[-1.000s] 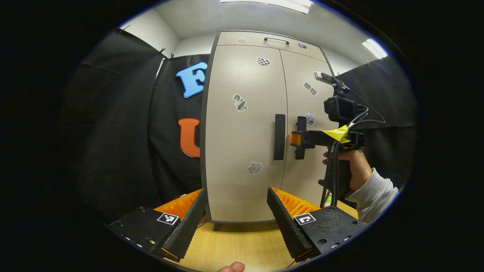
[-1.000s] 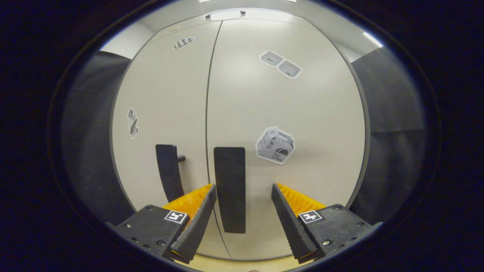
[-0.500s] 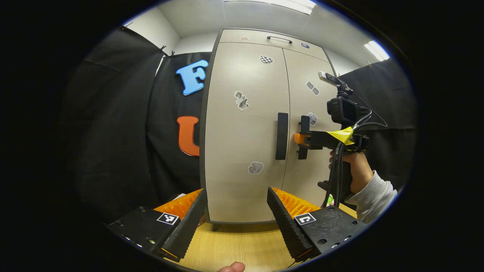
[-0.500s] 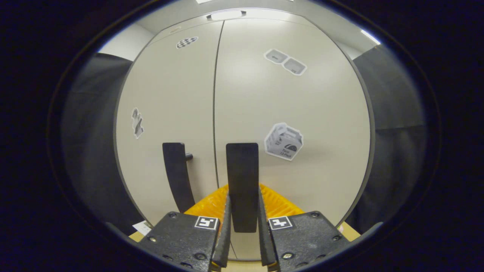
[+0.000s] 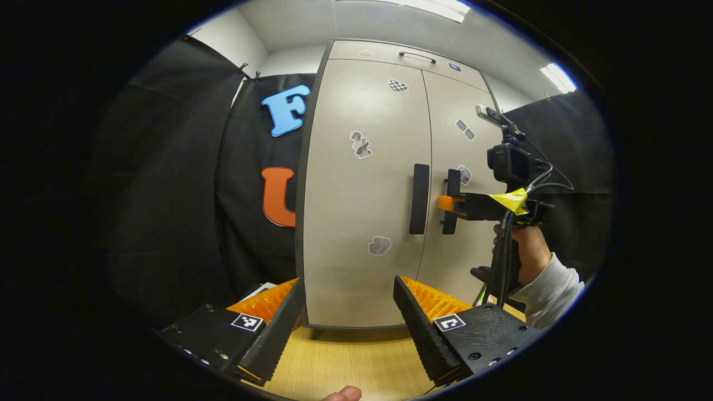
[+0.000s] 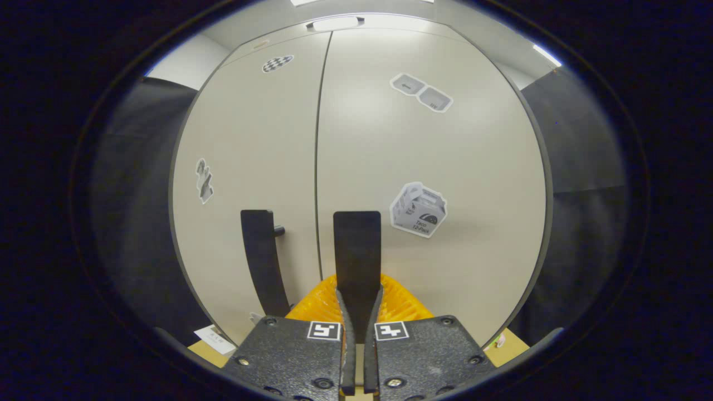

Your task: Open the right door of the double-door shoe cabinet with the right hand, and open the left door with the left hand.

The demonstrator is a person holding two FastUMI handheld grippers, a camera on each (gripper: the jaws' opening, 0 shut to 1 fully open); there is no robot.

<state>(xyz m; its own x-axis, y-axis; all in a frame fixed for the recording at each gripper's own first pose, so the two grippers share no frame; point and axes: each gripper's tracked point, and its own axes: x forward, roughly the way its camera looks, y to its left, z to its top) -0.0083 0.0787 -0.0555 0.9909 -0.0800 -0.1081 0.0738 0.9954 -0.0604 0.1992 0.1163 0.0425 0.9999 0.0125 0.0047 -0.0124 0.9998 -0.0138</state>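
Note:
The beige double-door shoe cabinet (image 5: 356,223) stands upright with both doors shut. Each door carries a black vertical handle by the centre seam. In the right gripper view, my right gripper (image 6: 356,312) is shut on the right door's handle (image 6: 357,250), both fingers pressing its lower part. The left door's handle (image 6: 260,262) stands free beside it. In the left gripper view, my left gripper (image 5: 348,312) is open and empty, well short of the cabinet, below the left door's handle (image 5: 419,199). The right gripper (image 5: 450,204) shows there at the right handle (image 5: 453,184).
A person's hand (image 5: 529,250) in a grey sleeve holds the right gripper, cables hanging below it. A light wooden surface (image 5: 345,362) lies under the cabinet's front. Black cloth walls flank both sides. A slip of paper (image 6: 214,340) lies by the cabinet's base.
My right gripper's fingers have gone from wide open to shut on the right door's handle. The left gripper stays open, its view drifting slightly. Both doors remain shut.

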